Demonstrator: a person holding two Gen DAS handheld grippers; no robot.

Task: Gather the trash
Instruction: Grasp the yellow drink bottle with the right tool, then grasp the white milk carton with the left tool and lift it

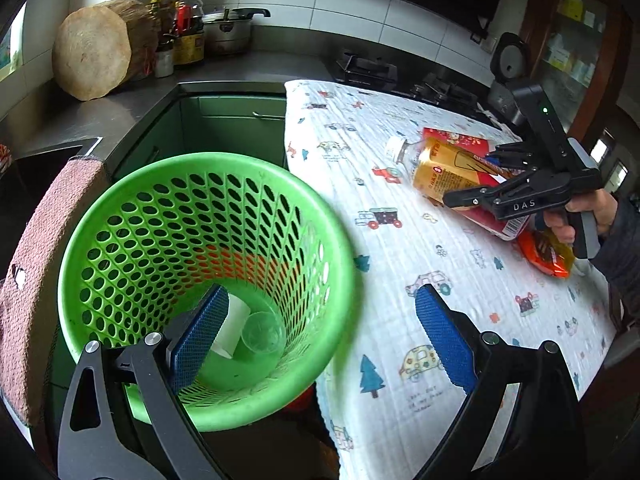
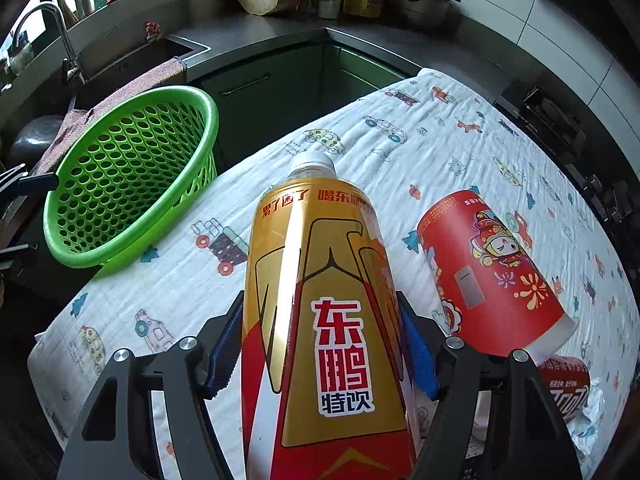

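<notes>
A green perforated basket [image 1: 192,240] stands left of the cloth-covered table [image 1: 400,260]; a clear plastic cup [image 1: 262,334] and a white paper piece [image 1: 236,330] lie in its bottom. My left gripper [image 1: 320,336] is open and empty, one finger over the basket, the other over the cloth. My right gripper [image 2: 320,352] is shut on a gold-and-red drink bottle [image 2: 320,300] with a white cap, lifted over the table; it also shows in the left wrist view [image 1: 444,176]. A red paper cup [image 2: 492,272] lies on its side beside it. A red wrapper [image 2: 564,388] lies at the right.
A steel counter [image 1: 224,68] wraps behind, with a wooden chopping block [image 1: 100,48], sauce bottles [image 1: 188,28] and a pot [image 1: 230,28]. A sink with faucet [image 2: 52,36] and a pink towel [image 1: 44,272] sit left of the basket. A gas stove [image 1: 400,76] lies beyond the table.
</notes>
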